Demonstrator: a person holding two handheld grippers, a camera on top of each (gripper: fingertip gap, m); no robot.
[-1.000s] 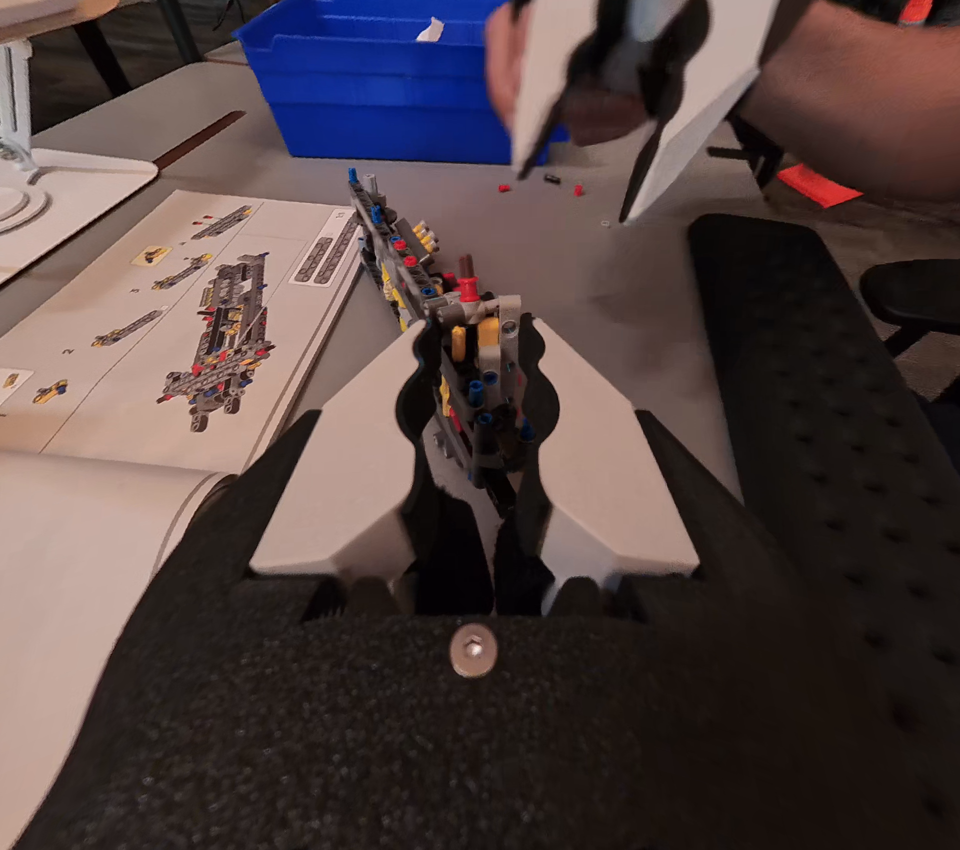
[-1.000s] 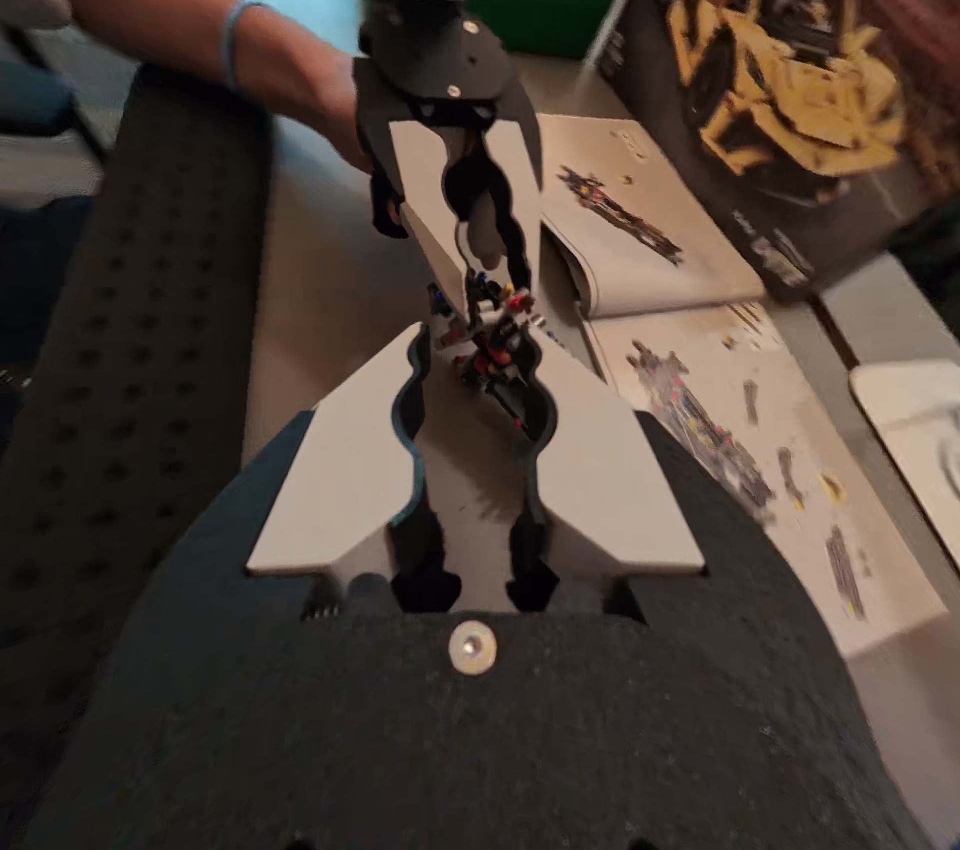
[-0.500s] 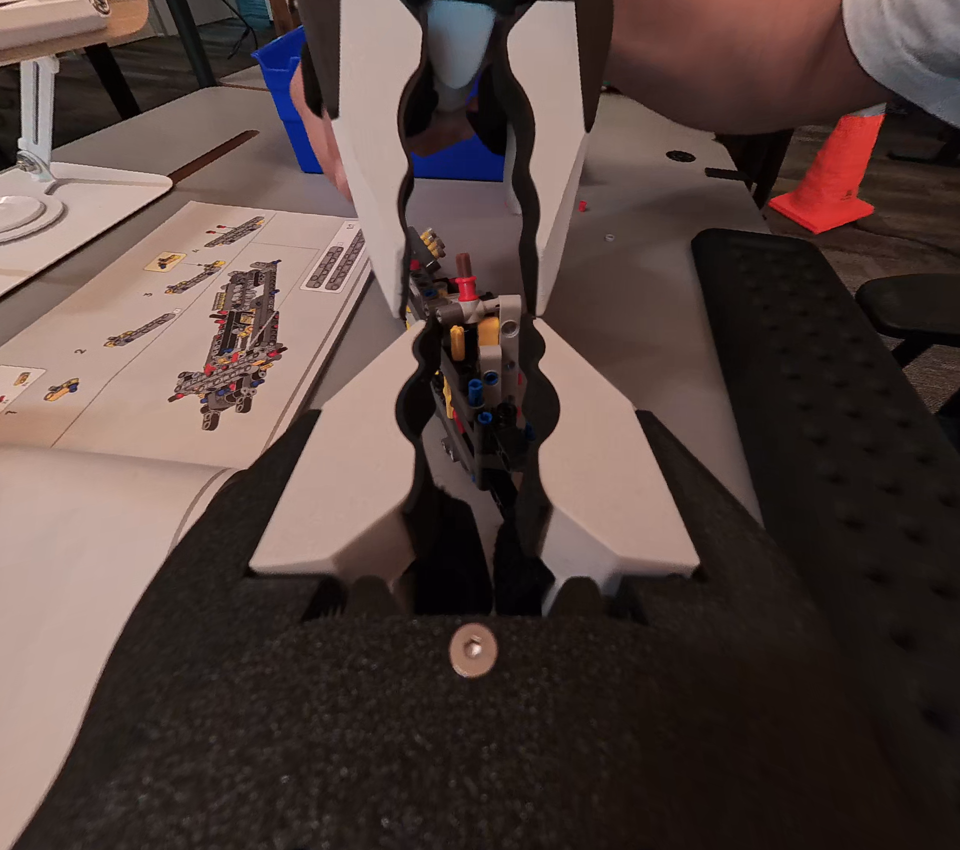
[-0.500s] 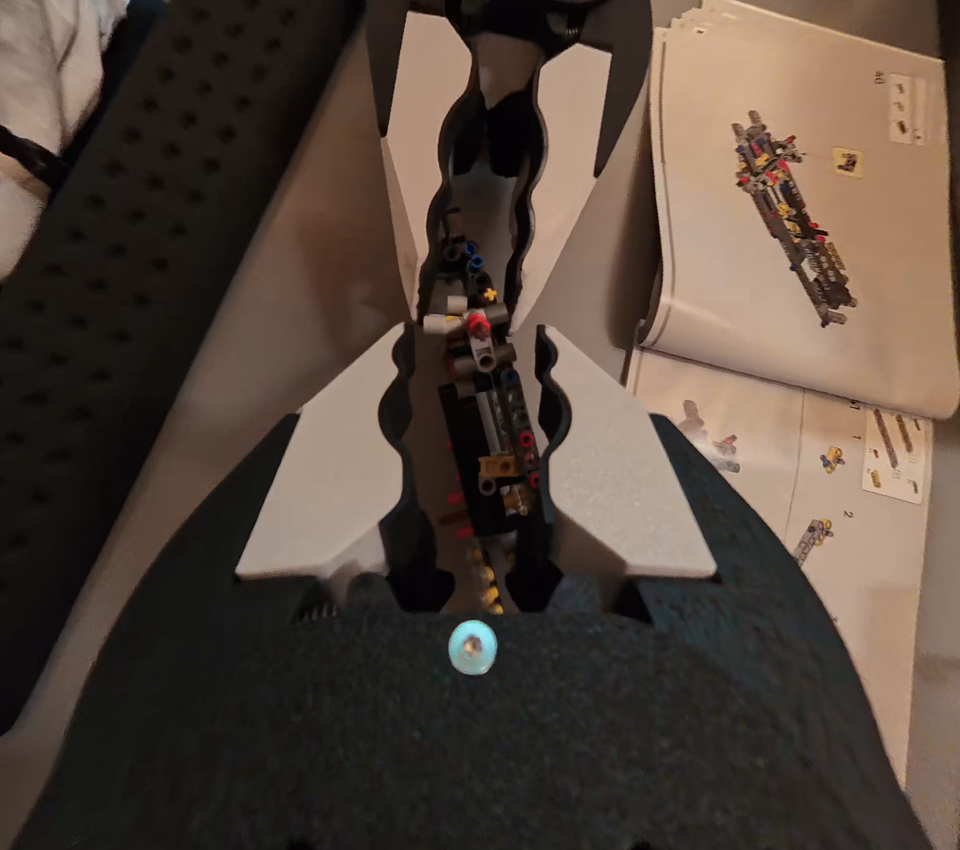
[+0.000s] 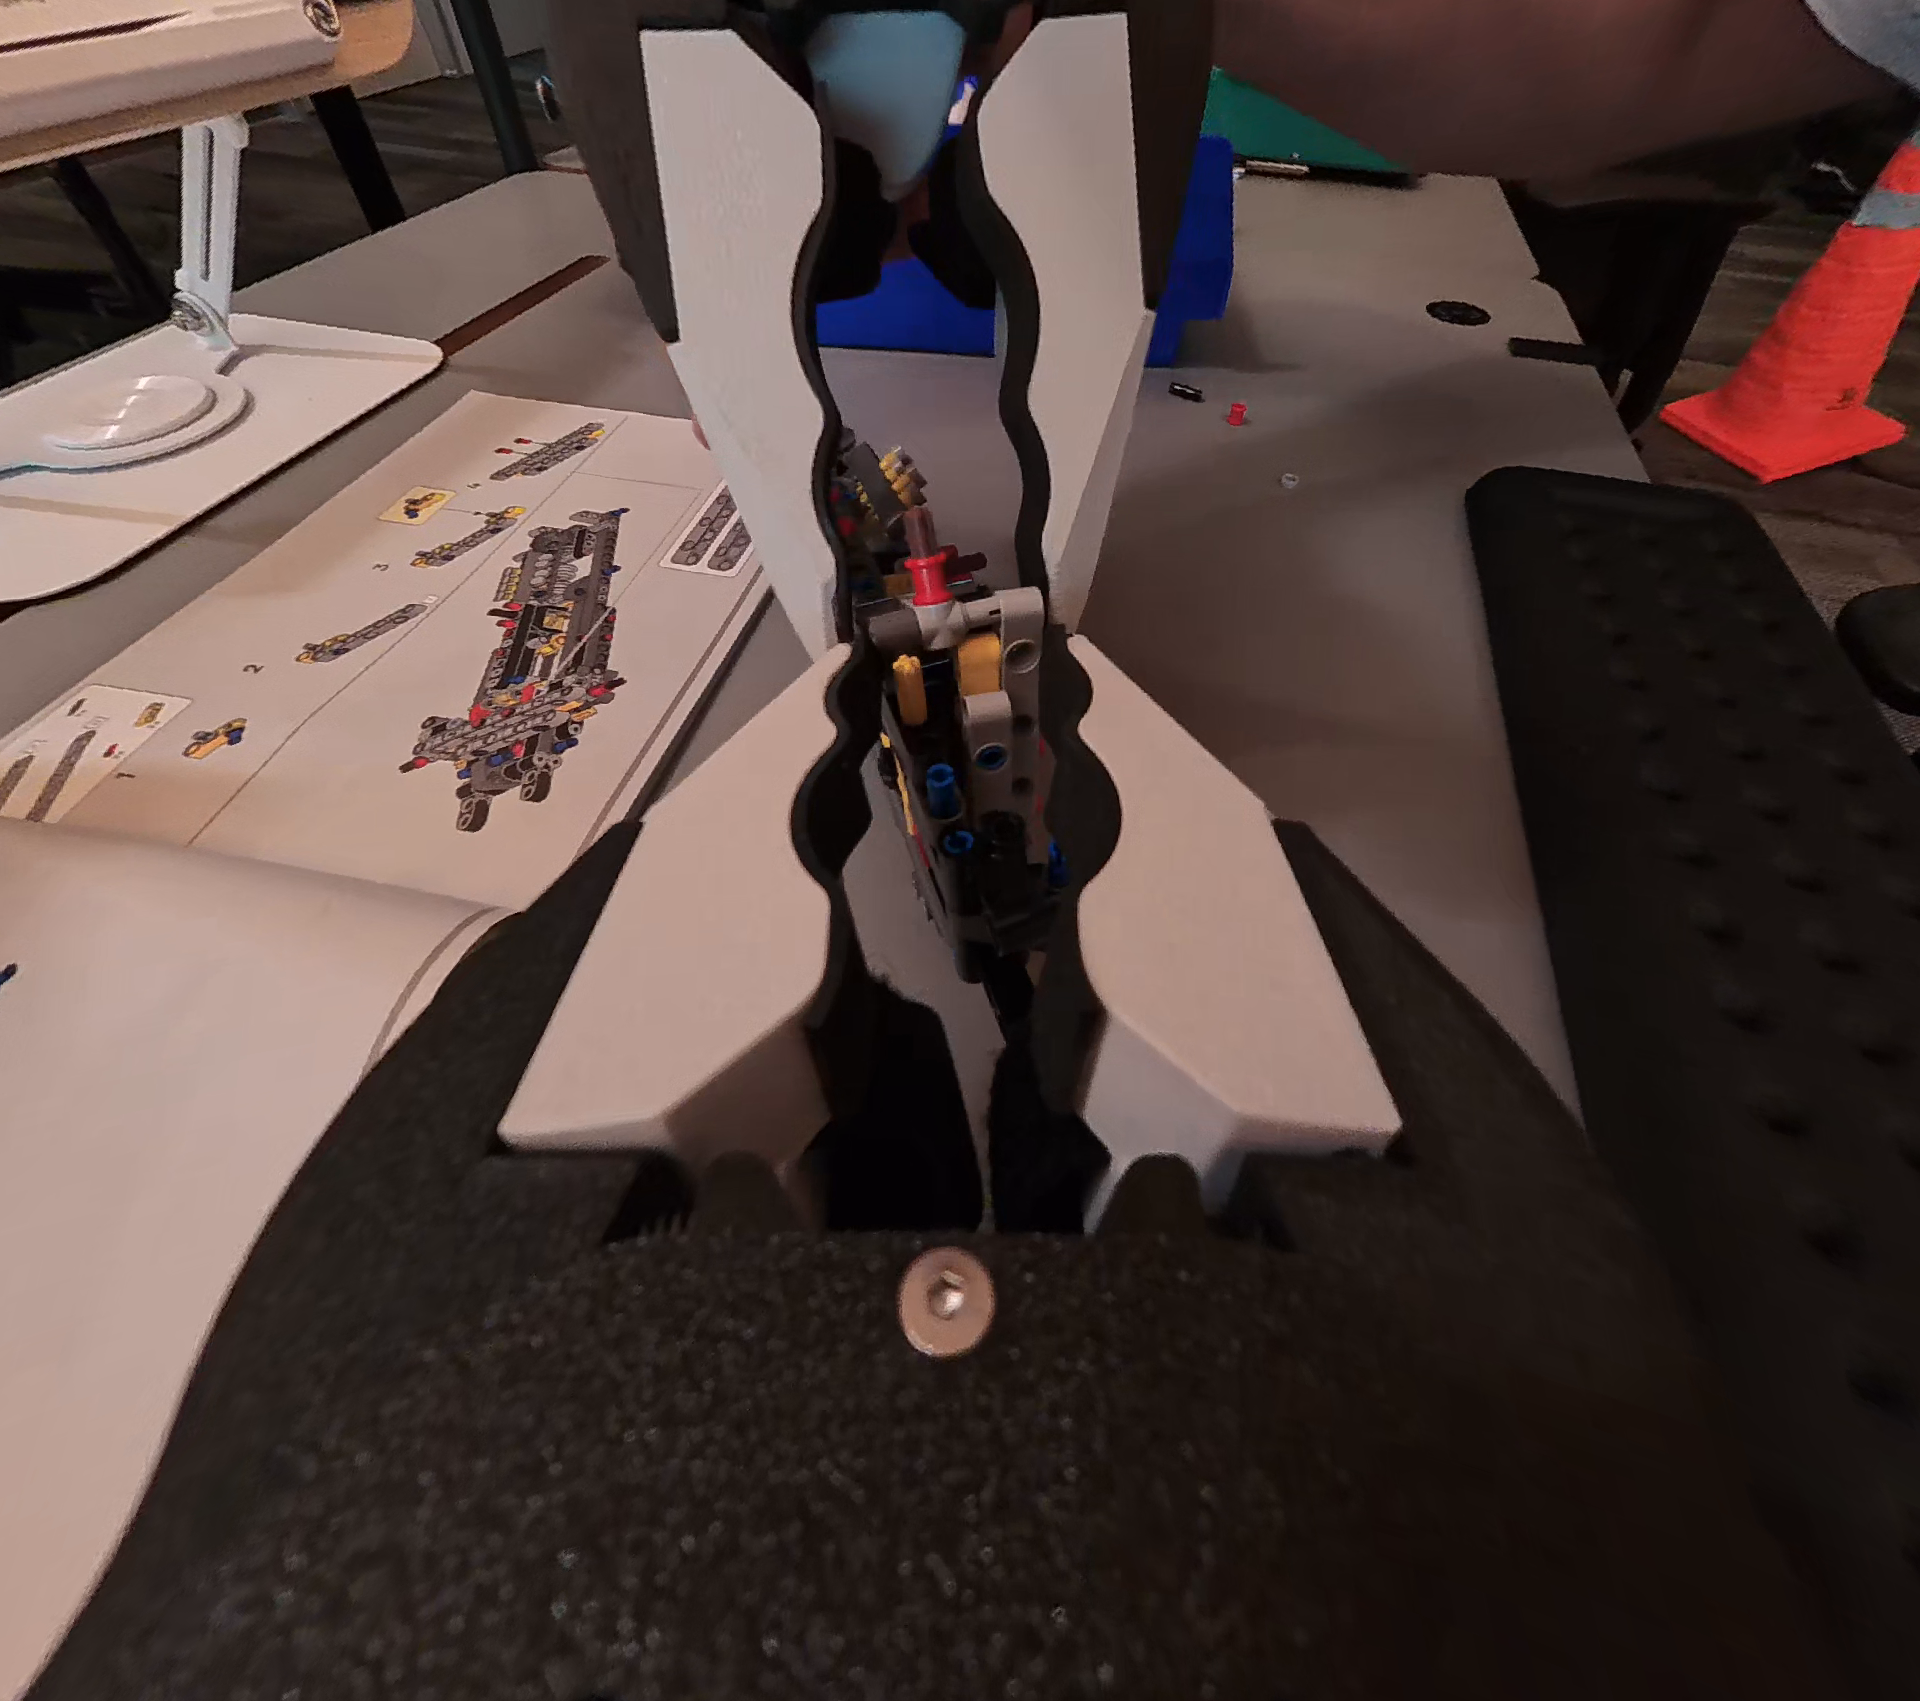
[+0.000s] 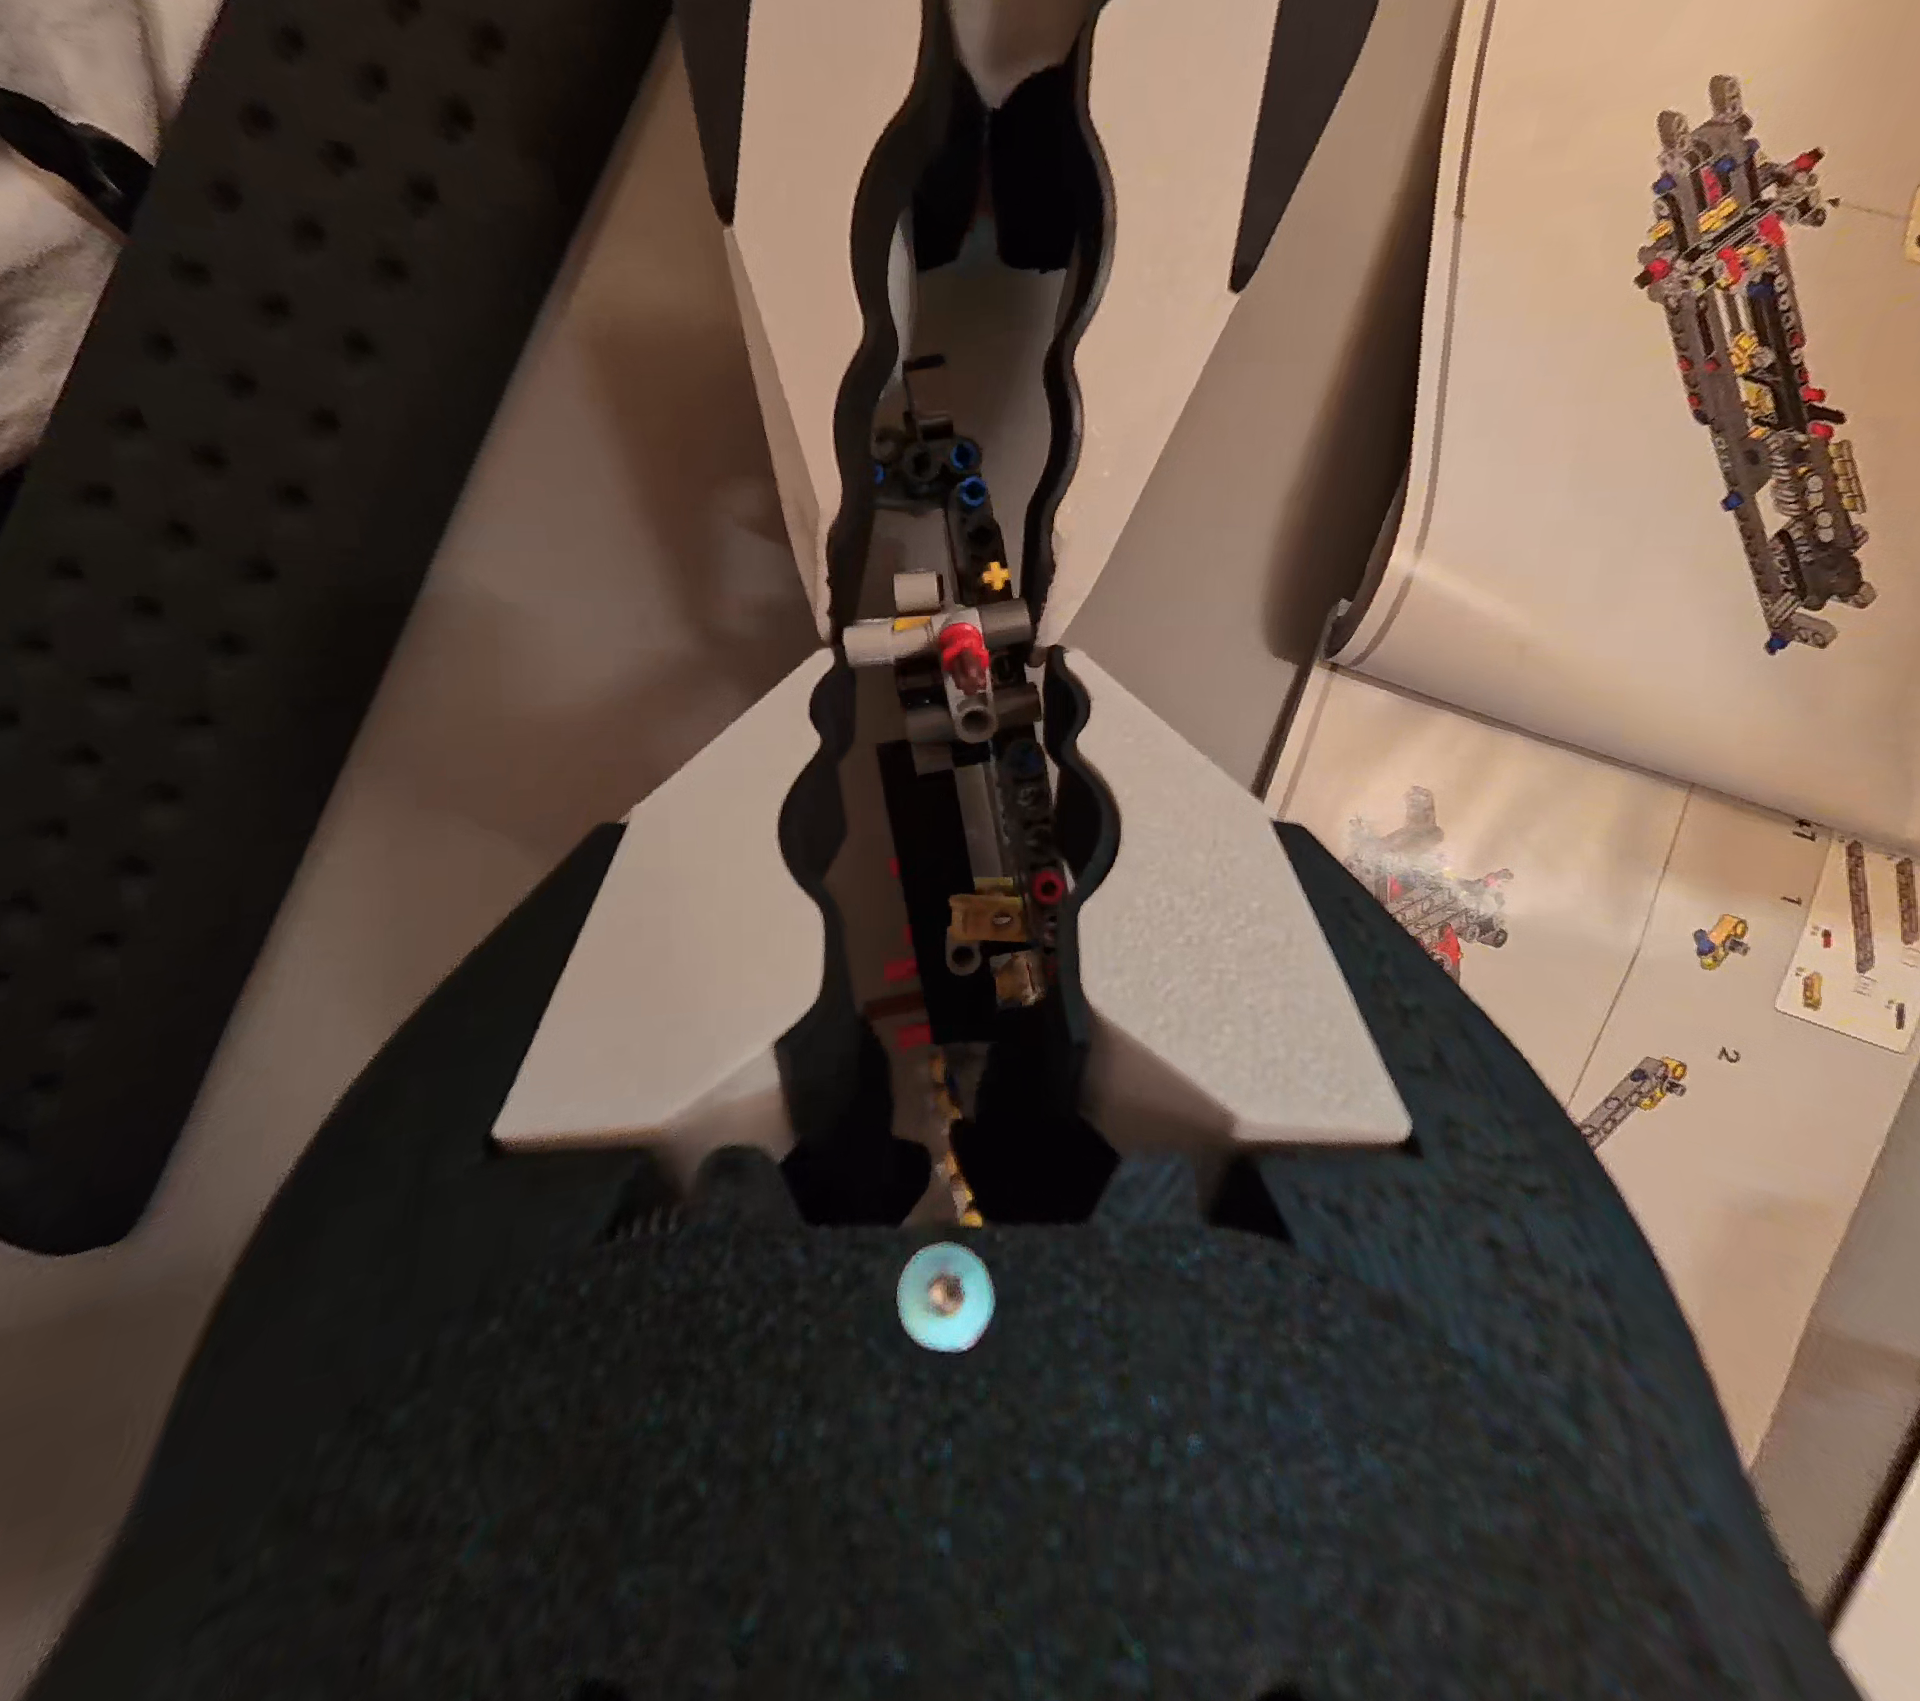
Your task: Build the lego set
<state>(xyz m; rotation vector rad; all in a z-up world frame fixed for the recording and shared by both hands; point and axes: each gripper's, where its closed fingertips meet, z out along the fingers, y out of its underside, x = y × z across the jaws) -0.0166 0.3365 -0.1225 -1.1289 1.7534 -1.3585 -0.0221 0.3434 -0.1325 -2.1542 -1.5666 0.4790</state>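
A long lego assembly (image 5: 977,778) of grey and black beams with red, blue and yellow pins lies lengthwise on the grey table. My left gripper (image 5: 951,643) is shut on its near end. My right gripper (image 5: 940,602) faces it from the far side, tip to tip, its fingers closed against the sides of the assembly's other end. In the right wrist view the assembly (image 6: 971,841) runs between my right gripper's (image 6: 940,654) fingers, with the left gripper (image 6: 940,612) above. A red pin (image 6: 961,643) stands up where the tips meet.
An open instruction booklet (image 5: 447,664) lies left of the assembly and shows on the right in the right wrist view (image 6: 1662,404). A black perforated mat (image 5: 1683,820) lies on the other side. A blue bin (image 5: 904,316), loose small pieces (image 5: 1234,413) and a white lamp base (image 5: 156,404) are farther back. Less than 4 cm separates the two grippers' tips.
My right gripper swung in from above the table, came down over the far end of the assembly and narrowed its fingers onto it. The left gripper kept its hold and stayed still.
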